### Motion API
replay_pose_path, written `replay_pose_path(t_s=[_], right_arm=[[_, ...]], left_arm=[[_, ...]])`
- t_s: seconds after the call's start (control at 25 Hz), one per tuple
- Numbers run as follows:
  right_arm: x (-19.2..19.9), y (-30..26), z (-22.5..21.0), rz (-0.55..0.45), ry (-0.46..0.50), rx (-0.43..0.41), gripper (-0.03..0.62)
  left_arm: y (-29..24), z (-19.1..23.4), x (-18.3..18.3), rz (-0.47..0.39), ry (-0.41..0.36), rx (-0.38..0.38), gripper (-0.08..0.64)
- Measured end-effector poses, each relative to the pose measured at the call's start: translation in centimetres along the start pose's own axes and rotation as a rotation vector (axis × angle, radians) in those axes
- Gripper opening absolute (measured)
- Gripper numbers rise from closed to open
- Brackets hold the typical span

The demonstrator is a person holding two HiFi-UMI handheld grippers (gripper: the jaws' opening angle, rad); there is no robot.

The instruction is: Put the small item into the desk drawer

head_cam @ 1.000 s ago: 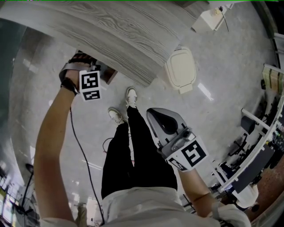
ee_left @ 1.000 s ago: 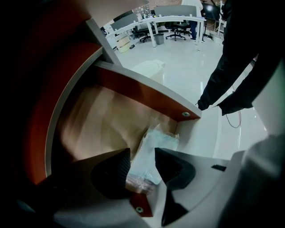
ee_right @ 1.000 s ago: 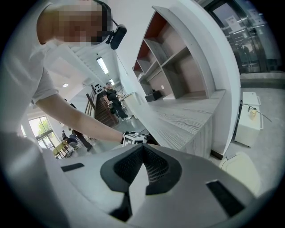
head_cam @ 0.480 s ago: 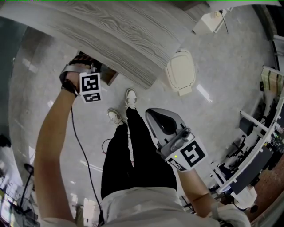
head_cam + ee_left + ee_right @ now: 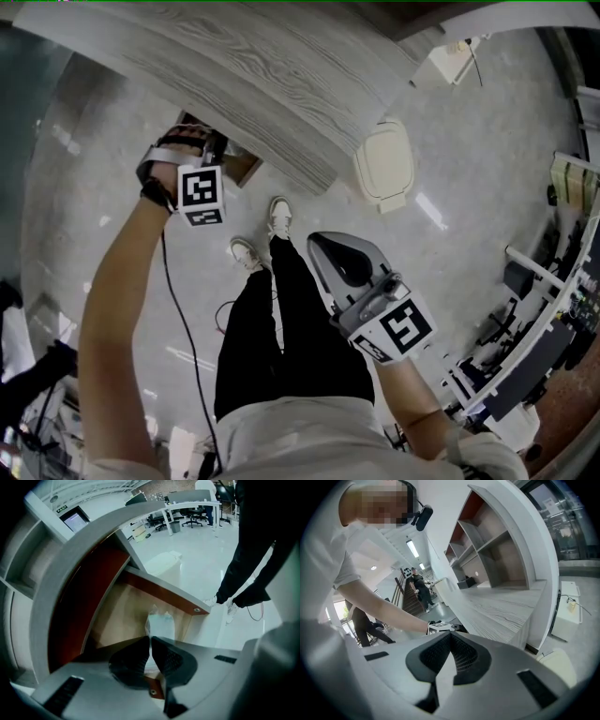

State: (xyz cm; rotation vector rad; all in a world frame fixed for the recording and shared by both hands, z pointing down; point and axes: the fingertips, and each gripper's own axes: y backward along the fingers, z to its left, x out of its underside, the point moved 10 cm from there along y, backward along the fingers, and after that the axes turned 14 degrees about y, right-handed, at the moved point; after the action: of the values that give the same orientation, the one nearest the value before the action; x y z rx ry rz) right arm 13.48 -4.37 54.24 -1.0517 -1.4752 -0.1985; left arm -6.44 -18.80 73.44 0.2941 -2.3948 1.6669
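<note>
Because the drawer [image 5: 112, 620] is open, the left gripper [image 5: 150, 640] points down into it, where the small item [image 5: 161, 622], a clear packet, lies mid frame just past its tips. Its jaws have just been closing and are now pressed together, on nothing, I think. The right gripper [image 5: 450, 637], also closed and empty, hangs back at the head view's lower right.
</note>
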Motion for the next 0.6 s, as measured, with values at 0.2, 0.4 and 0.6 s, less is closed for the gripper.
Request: replay_pose_path(t_s=[0.2, 0.4, 0.6], right_arm=[[-0.8, -0.4, 0.6, -0.014, 0.016, -0.002, 0.021], [-0.6, -0.8, 1.2, -0.014, 0.023, -0.015, 0.021], [-1.2, -0.5, 2.3, -0.037, 0.037, -0.011, 0.021]], left_arm=[[1.3, 0.3, 0.0, -0.029, 0.006, -0.031, 0.028], [1.9, -0.1, 0.0, -0.031, -0.021, -0.047, 0.026], [3.8, -0.4, 0.2, -0.042, -0.013, -0.071, 0.026]])
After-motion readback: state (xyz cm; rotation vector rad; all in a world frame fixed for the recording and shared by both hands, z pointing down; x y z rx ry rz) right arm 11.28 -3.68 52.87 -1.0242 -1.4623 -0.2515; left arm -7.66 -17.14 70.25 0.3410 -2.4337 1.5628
